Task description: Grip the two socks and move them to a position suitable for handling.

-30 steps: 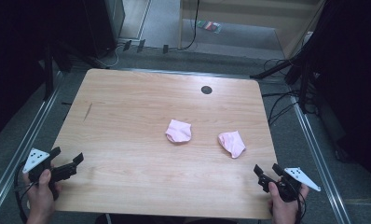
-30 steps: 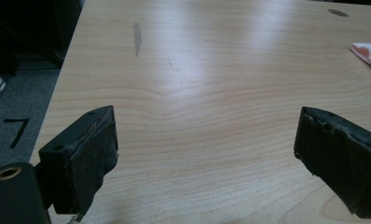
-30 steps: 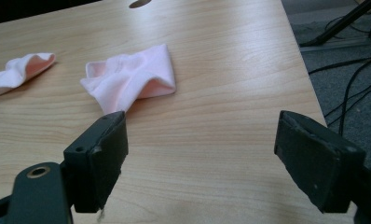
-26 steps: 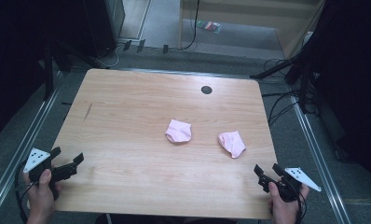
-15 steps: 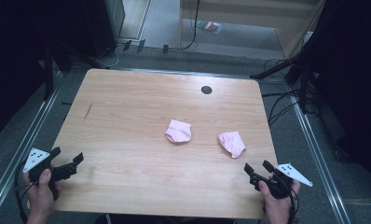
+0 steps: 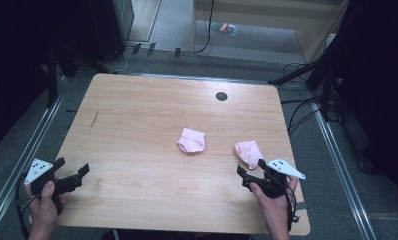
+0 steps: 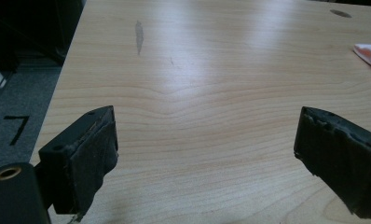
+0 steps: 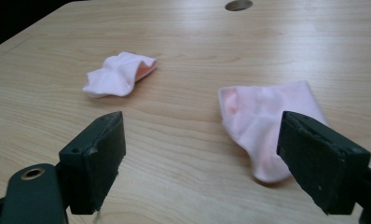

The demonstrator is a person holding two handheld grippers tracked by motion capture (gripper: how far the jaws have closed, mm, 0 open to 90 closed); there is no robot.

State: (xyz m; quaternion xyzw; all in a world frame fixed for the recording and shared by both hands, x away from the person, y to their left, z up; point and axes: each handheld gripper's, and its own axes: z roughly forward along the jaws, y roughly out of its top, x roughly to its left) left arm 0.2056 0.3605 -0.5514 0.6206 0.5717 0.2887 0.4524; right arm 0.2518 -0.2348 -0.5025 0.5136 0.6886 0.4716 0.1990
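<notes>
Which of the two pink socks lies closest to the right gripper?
The pink sock near the table's right edge, just ahead of the open right gripper; the other pink sock lies farther off, toward the middle.

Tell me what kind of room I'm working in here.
Probably a lab or recording workspace rather than a home. A bare wooden table with a cable hole stands on grey carpet, loose cables trail on the floor by dark stands, and just two pink socks lie out.
</notes>
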